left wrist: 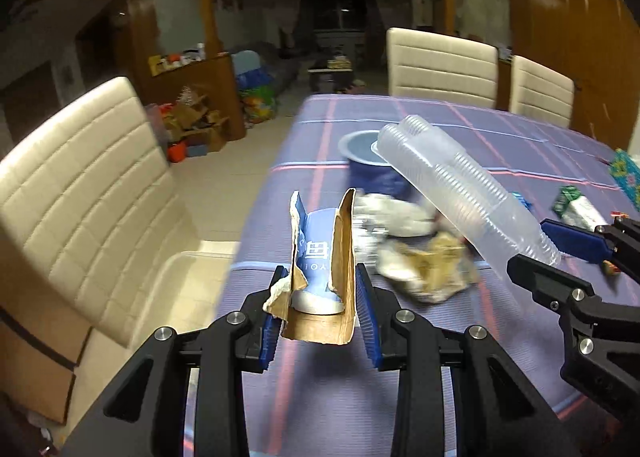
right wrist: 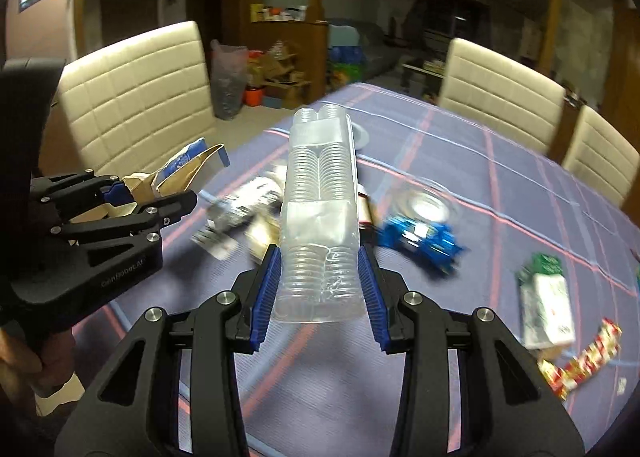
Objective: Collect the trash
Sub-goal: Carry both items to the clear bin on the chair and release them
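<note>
My left gripper point(left wrist: 322, 285) is shut on a torn piece of cardboard packaging point(left wrist: 320, 253), brown outside and blue-printed inside, held above the table. The same cardboard point(right wrist: 188, 173) shows in the right wrist view, in the left gripper point(right wrist: 156, 197). My right gripper point(right wrist: 318, 273) is shut on a long clear ribbed plastic tray point(right wrist: 320, 197) that juts forward above the table. In the left wrist view this plastic tray point(left wrist: 452, 177) slants up from the right gripper point(left wrist: 560, 253). Crumpled wrappers point(left wrist: 424, 269) lie on the purple checked tablecloth point(left wrist: 500, 129).
A dark blue bowl point(left wrist: 368, 161) stands behind the wrappers. A crushed blue wrapper point(right wrist: 420, 237), a green-and-white carton point(right wrist: 548, 297) and a red patterned wrapper point(right wrist: 580, 361) lie on the cloth at right. Cream chairs point(left wrist: 84, 185) point(left wrist: 440, 65) ring the table. Boxes clutter the floor point(left wrist: 192, 129).
</note>
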`<action>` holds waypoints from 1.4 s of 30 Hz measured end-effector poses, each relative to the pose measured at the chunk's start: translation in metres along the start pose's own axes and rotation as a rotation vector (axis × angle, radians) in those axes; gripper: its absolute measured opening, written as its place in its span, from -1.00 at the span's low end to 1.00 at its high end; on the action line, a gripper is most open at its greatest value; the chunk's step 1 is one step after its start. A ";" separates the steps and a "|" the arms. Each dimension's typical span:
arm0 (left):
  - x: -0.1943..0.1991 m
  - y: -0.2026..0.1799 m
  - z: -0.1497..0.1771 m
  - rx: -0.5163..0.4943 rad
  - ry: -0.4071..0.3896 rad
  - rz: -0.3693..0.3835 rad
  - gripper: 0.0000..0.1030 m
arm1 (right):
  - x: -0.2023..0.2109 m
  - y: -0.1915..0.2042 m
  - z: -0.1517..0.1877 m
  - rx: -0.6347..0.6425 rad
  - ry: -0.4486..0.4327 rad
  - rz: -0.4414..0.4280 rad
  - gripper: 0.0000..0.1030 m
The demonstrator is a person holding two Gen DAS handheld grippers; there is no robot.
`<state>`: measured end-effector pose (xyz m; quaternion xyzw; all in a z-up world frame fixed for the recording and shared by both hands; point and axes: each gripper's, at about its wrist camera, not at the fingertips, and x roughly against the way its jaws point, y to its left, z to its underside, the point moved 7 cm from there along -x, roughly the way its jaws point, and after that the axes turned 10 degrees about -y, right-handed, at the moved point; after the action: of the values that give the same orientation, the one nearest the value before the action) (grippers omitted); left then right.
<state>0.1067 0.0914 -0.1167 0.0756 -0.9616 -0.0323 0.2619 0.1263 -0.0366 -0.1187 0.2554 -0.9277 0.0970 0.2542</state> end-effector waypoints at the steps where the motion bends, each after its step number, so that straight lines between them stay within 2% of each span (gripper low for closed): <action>1: 0.001 0.009 0.002 0.001 -0.005 -0.019 -0.36 | -0.006 0.010 -0.004 0.011 0.002 -0.018 -0.20; 9: -0.007 0.079 0.015 0.069 0.023 -0.135 -0.36 | -0.036 0.072 -0.025 0.089 -0.006 -0.100 -0.19; 16: -0.011 0.120 0.027 0.132 0.055 -0.200 -0.36 | -0.056 0.108 -0.039 0.139 -0.006 -0.144 -0.18; 25: -0.009 0.151 0.045 0.193 0.091 -0.251 -0.36 | -0.076 0.149 -0.048 0.186 0.003 -0.192 -0.17; 33: -0.006 0.175 0.050 0.221 0.097 -0.281 -0.36 | -0.087 0.167 -0.055 0.206 -0.006 -0.200 -0.16; 38: -0.004 0.184 0.050 0.251 0.091 -0.293 -0.36 | -0.088 0.166 -0.065 0.186 -0.035 -0.185 -0.07; 39: -0.005 0.186 0.050 0.256 0.092 -0.290 -0.36 | -0.088 0.164 -0.066 0.179 -0.037 -0.181 0.14; 40: -0.005 0.186 0.051 0.261 0.094 -0.286 -0.36 | -0.087 0.163 -0.067 0.173 -0.045 -0.178 0.23; 42: -0.006 0.185 0.051 0.259 0.096 -0.285 -0.36 | -0.086 0.162 -0.067 0.178 -0.051 -0.168 0.22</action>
<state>0.0618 0.2765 -0.1448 0.2456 -0.9236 0.0586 0.2883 0.1334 0.1585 -0.1150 0.3564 -0.8969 0.1506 0.2140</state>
